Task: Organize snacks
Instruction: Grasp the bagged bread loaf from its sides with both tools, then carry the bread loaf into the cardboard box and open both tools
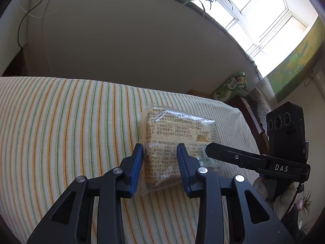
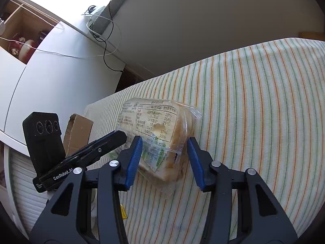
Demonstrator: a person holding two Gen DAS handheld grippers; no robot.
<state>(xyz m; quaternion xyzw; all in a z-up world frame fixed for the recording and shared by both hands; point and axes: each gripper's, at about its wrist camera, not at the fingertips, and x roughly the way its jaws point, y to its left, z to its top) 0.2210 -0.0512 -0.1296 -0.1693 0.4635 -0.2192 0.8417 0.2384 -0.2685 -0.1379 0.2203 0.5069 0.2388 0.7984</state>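
Observation:
A clear-wrapped bread snack pack (image 1: 174, 142) with printed black text lies on the striped cloth (image 1: 61, 122). My left gripper (image 1: 160, 152) is open, its blue pads on either side of the pack's near end. In the right wrist view the same pack (image 2: 160, 134) lies between the open blue pads of my right gripper (image 2: 165, 145). The right gripper (image 1: 233, 156) reaches in from the right in the left wrist view; the left gripper (image 2: 109, 142) reaches in from the left in the right wrist view.
A brown cardboard box flap (image 2: 78, 130) stands at the cloth's left edge. A white cabinet (image 2: 50, 81) with cables is beyond it. A green snack box (image 1: 231, 87) and a window (image 1: 264, 20) lie past the cloth's far right corner.

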